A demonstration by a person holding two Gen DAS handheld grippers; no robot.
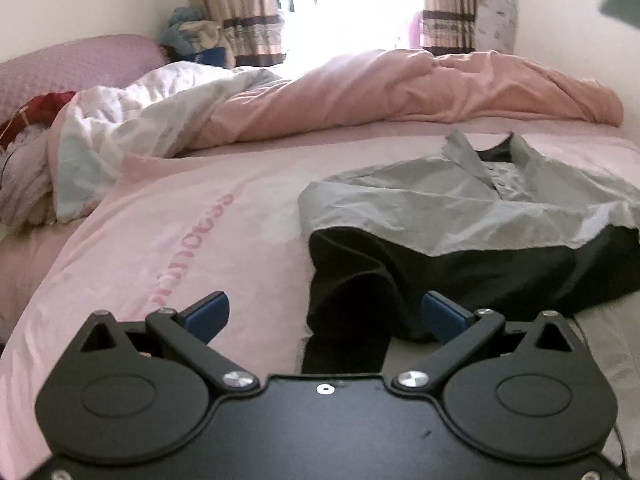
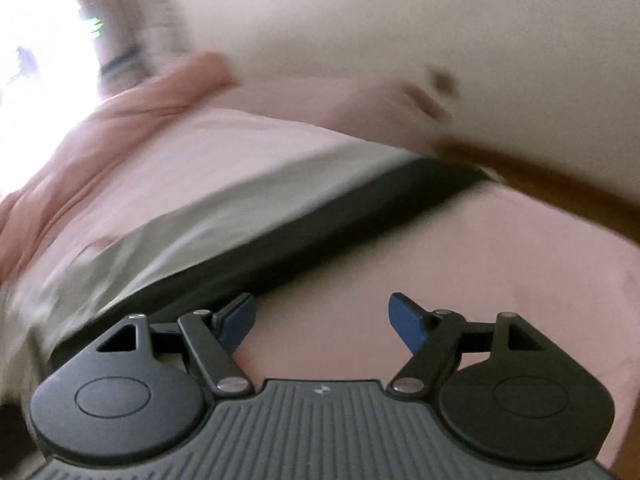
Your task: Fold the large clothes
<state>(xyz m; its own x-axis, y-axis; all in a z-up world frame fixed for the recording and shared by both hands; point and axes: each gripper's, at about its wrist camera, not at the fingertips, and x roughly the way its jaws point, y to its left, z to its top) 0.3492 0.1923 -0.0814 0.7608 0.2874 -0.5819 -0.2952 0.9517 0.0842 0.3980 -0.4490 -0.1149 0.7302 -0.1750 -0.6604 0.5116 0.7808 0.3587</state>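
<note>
Looking along the left gripper (image 1: pixel 325 314), I see its blue-padded jaws spread wide with nothing clamped. The grey-and-black jacket of thin crinkled fabric (image 1: pixel 472 220) lies spread on the pale pink bedsheet with faded lettering (image 1: pixel 180 240), ahead and to the right of this claw. A black lower fold of the jacket reaches down between the two blue pads (image 1: pixel 442 316); whether the right pad touches the cloth I cannot tell. The grey collar end lies at the far side, near the rumpled salmon-pink duvet (image 1: pixel 400 96).

Right wrist view is heavily blurred. The right gripper (image 2: pixel 322 318) stands with jaws well apart, only pink sheet between them. The jacket shows here as a grey band with a black edge running diagonally, ahead and left of the claw; the black edge passes just behind the left pad. Contact not determinable.
</note>
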